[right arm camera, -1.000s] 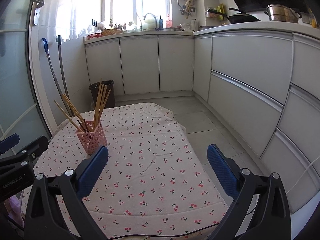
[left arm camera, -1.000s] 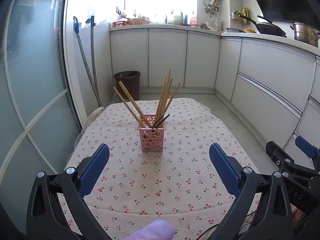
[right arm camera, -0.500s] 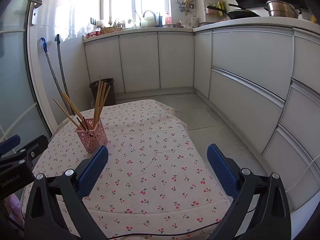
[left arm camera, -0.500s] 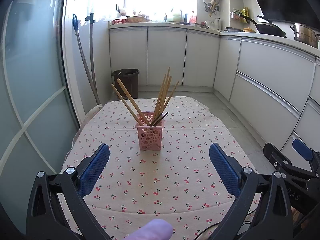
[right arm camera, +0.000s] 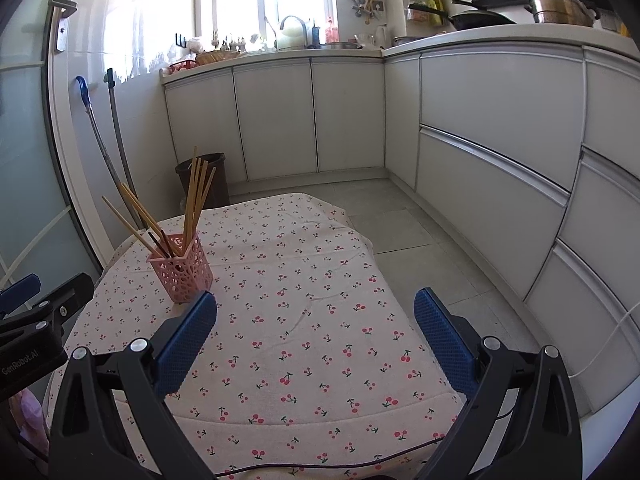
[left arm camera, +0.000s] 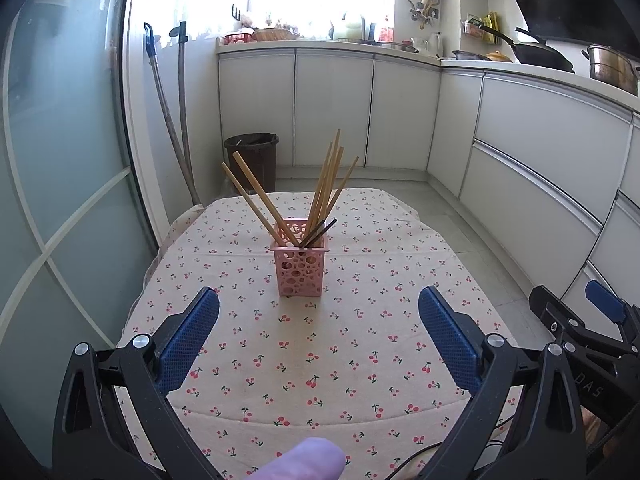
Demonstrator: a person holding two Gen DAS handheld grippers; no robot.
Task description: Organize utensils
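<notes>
A pink perforated holder (left arm camera: pixel 299 264) stands upright on the cherry-print tablecloth (left arm camera: pixel 320 360). Several wooden chopsticks (left arm camera: pixel 328 184) and two dark ones (left arm camera: pixel 318 232) lean out of it. My left gripper (left arm camera: pixel 319 330) is open and empty, well short of the holder, which sits straight ahead of it. In the right wrist view the holder (right arm camera: pixel 182 270) stands to the left, beyond the left fingertip of my right gripper (right arm camera: pixel 316 332), which is open and holds nothing. The right gripper's fingers (left arm camera: pixel 576 320) show at the right edge of the left wrist view.
White kitchen cabinets (left arm camera: pixel 532 160) run along the back and right. A dark bin (left arm camera: pixel 252 156) stands past the table's far edge. Two mop handles (left arm camera: pixel 172 128) lean by the glass door (left arm camera: pixel 60 160). A fingertip (left arm camera: pixel 304 460) shows at the bottom. A black cable (right arm camera: pixel 320 466) runs along the near table edge.
Both grippers have drawn back and risen a little, so the holder looks smaller and farther off. Both stay open. The holder and chopsticks have not moved.
</notes>
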